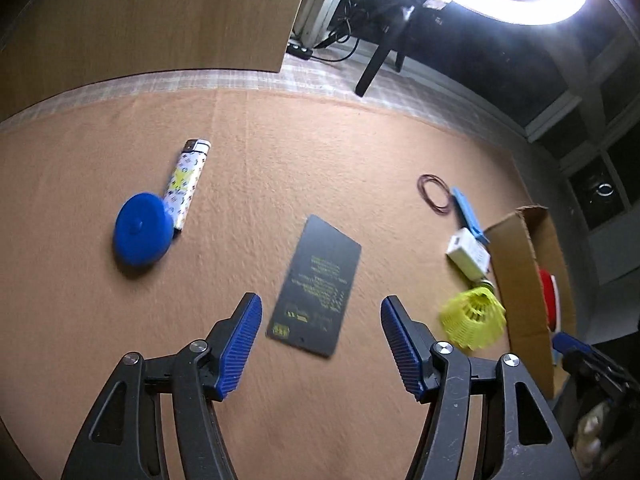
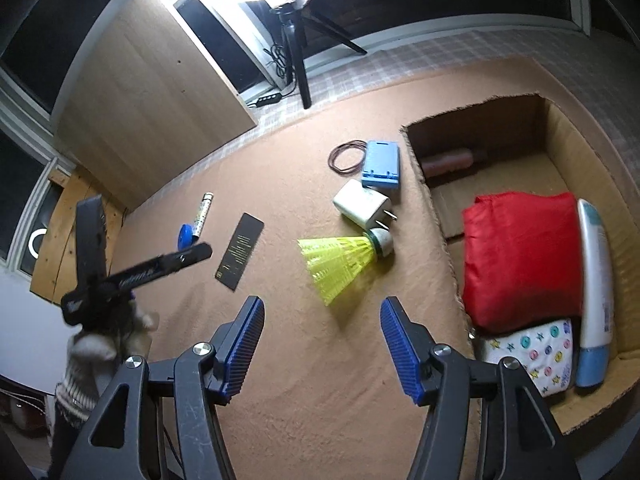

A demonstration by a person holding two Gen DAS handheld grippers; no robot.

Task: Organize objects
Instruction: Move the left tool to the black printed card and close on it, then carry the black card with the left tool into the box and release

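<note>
left gripper (image 1: 321, 340): jaws wide, empty, black card (image 1: 316, 286) just ahead between them, flat on surface (image 1: 280, 152).
right gripper (image 2: 322, 342): jaws wide, empty, yellow shuttlecock (image 2: 340, 266) just ahead.
cardboard box (image 2: 560, 152): right of the jaws, already part filled, likely the destination.

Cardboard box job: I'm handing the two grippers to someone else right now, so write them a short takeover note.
Left gripper: open, empty, over the black card.
Right gripper: open, empty, near the yellow shuttlecock.
Cardboard box on the right already holds a red pouch, a white-and-blue tube, a patterned packet and a brown cylinder.
On the mat outside the box: shuttlecock, white charger, light-blue item, rubber bands, card, lighter, blue disc.
</note>
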